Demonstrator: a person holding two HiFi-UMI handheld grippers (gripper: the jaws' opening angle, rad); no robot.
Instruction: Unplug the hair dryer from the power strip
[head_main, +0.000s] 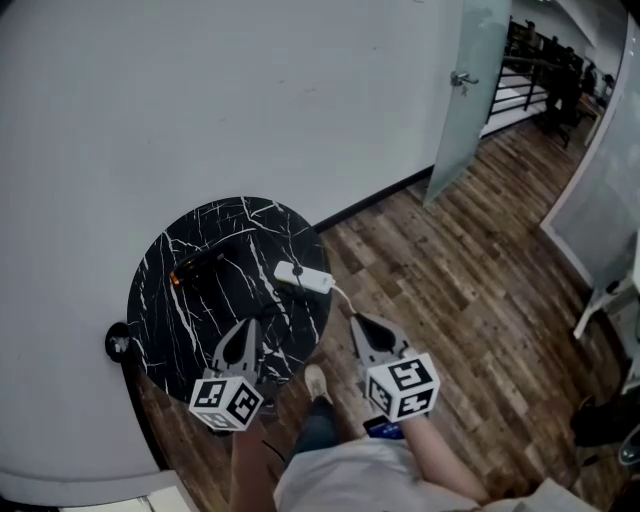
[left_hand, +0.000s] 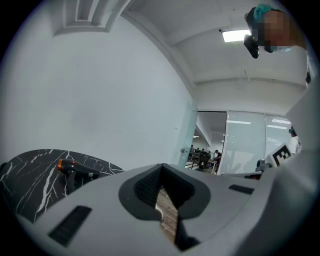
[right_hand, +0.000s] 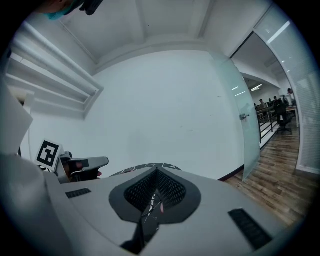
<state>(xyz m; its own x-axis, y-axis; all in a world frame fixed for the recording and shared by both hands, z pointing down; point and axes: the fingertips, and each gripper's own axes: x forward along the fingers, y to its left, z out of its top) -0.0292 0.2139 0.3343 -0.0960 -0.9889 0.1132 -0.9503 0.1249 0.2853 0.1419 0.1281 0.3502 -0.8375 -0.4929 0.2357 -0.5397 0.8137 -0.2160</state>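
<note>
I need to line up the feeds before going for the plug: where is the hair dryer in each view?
Head view: hair dryer left of centre, on the table, left of the power strip.
Left gripper view: lower left, orange end leftmost.
Right gripper view: not in it.
Shared landmark: the black marbled table.

Item count, as seen from the head view:

- One round black table top with white marble veining (head_main: 165, 312).
- One black hair dryer with an orange end (head_main: 200, 267).
- One white oblong power strip (head_main: 303, 277).
- Two grey hand-held grippers: the left gripper (head_main: 248, 326) and the right gripper (head_main: 357, 322).
- Two white marker cubes: the left cube (head_main: 227, 402) and the right cube (head_main: 403, 386).
- One frosted glass door (head_main: 468, 90).
</note>
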